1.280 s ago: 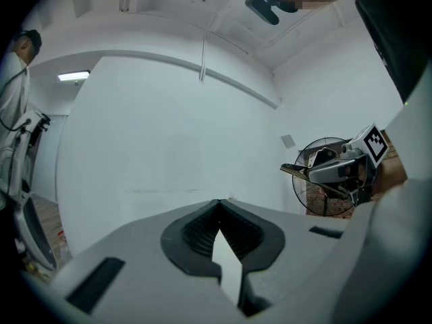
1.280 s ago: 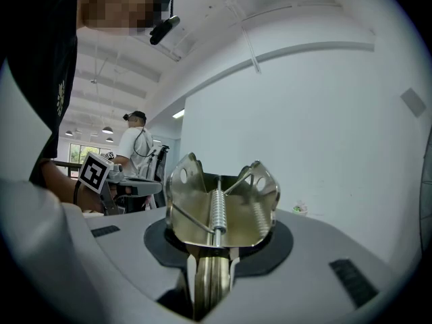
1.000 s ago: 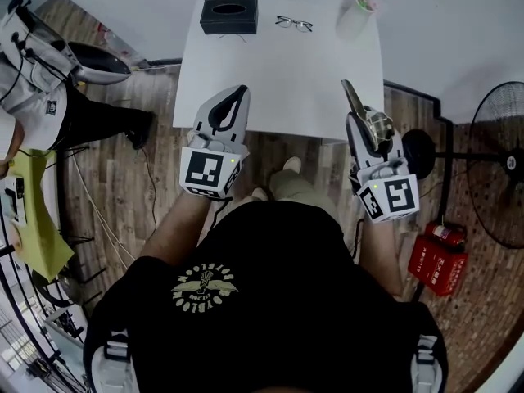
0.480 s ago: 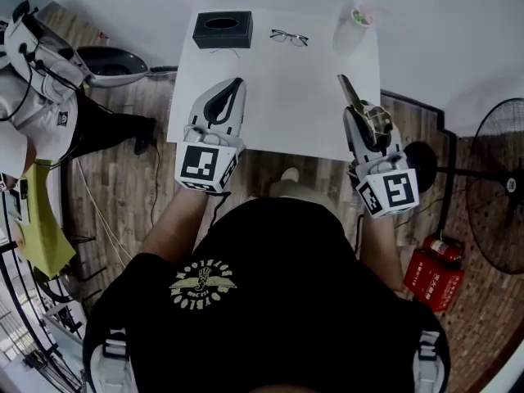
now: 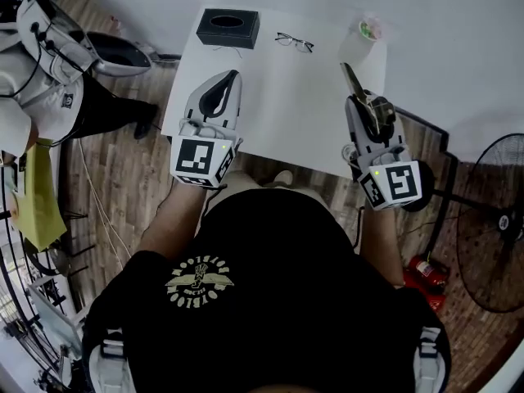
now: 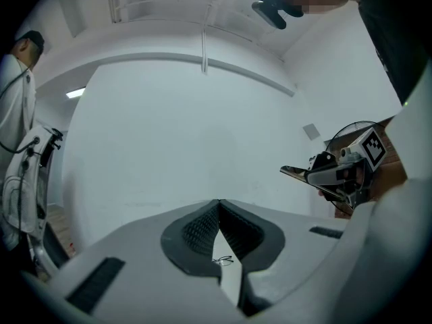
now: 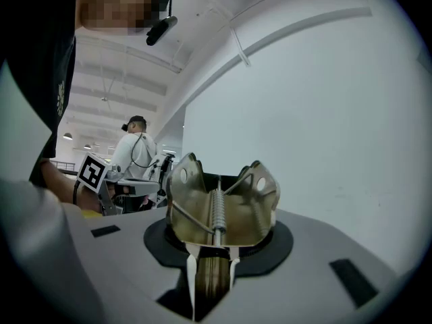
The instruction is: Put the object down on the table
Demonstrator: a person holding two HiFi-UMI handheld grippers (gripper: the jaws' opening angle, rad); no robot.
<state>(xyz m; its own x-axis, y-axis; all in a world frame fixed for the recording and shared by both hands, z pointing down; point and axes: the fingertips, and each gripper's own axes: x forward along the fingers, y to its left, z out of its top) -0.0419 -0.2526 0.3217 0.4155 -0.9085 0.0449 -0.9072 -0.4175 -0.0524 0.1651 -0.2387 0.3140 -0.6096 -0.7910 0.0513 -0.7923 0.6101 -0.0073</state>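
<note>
Metal spring clip (image 7: 219, 211) is clamped by its narrow end in the right gripper (image 5: 358, 97). It's held level above the table (image 5: 282, 97) near its right edge, presumably so it can be set down flat. The left gripper (image 5: 224, 97) is closed with nothing in it, parked alongside. The pinched end is buried between the pads, so grip depth can't be judged tbh.
</note>
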